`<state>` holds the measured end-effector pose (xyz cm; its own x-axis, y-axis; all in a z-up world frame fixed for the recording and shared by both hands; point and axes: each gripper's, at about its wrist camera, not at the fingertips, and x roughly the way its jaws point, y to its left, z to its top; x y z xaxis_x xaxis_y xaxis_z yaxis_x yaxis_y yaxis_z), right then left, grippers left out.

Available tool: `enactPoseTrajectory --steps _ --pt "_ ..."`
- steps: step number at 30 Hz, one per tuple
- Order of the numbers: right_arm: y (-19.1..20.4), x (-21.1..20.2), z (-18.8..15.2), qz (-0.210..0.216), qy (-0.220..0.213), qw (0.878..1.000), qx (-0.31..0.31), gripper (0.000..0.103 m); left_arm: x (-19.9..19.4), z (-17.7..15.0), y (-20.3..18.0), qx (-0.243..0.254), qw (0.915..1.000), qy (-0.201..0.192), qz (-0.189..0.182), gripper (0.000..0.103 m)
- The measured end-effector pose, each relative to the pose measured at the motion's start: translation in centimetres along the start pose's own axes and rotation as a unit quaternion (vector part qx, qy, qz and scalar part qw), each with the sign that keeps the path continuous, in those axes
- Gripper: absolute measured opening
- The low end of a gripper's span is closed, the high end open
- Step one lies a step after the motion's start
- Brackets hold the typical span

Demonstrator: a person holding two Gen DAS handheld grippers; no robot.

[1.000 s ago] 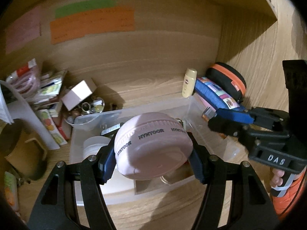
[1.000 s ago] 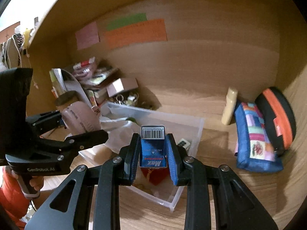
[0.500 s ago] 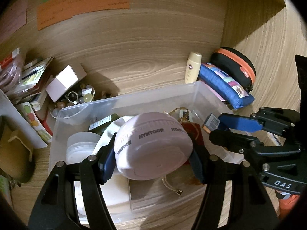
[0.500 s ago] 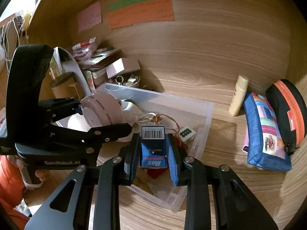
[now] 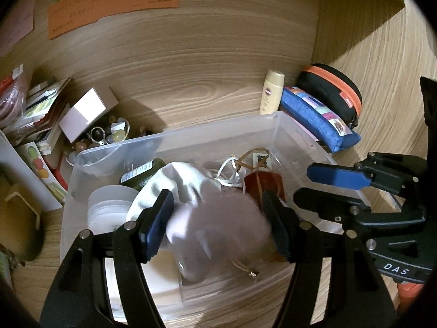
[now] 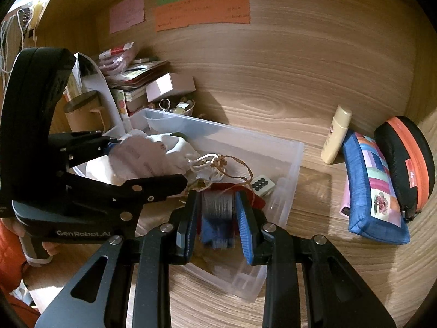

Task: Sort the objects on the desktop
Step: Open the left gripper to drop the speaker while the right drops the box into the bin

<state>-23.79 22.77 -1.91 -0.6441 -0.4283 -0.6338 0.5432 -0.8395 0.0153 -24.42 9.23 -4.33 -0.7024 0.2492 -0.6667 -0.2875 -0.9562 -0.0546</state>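
A clear plastic bin (image 5: 174, 142) (image 6: 289, 164) sits on the wooden desk and holds several small items. My left gripper (image 5: 218, 227) is open above the bin; the pink round case (image 5: 224, 232) is blurred between its jaws, dropping into the bin. My right gripper (image 6: 218, 224) is open over the bin's near right part; the small blue box (image 6: 218, 218) is blurred between its fingers, falling. In the right wrist view the left gripper (image 6: 142, 164) shows at the left with the pink case (image 6: 136, 161).
A cream lotion bottle (image 6: 336, 134), a blue patchwork pouch (image 6: 374, 188) and a black-and-orange case (image 6: 404, 158) stand right of the bin. A pink box (image 5: 87, 112), a dish of beads (image 5: 109, 136) and stacked papers (image 5: 41, 106) lie at the left. The wooden back wall is close.
Both grippers moved lower over the bin and opened. The pink case and the blue box left the jaws and are dropping, blurred.
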Motion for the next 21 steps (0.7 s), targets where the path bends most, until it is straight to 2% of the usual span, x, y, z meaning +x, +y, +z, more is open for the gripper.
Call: enactPoseTrajectory --steps 5,9,11,15,21 --pt "-0.1 -0.3 0.1 -0.004 -0.009 1.000 0.003 0.025 -0.1 0.0 0.1 -0.002 1.0000 -0.001 -0.003 0.067" --pt "-0.7 -0.7 0.3 -0.012 -0.019 1.000 0.017 0.038 -0.3 0.0 0.1 -0.006 1.0000 0.000 -0.004 0.068" --pt "-1.0 -1.0 0.4 -0.014 -0.025 0.999 0.024 0.041 -0.6 0.0 0.2 -0.010 0.9999 0.000 -0.002 0.068" --pt "-1.9 -1.3 0.5 -0.008 -0.028 0.999 0.044 0.044 -1.9 -0.1 0.2 -0.013 0.9999 -0.008 0.007 0.078" --pt "-1.0 -1.7 0.8 -0.009 -0.025 0.999 0.037 0.055 -4.3 -0.8 0.3 -0.010 0.9991 -0.023 0.035 0.090"
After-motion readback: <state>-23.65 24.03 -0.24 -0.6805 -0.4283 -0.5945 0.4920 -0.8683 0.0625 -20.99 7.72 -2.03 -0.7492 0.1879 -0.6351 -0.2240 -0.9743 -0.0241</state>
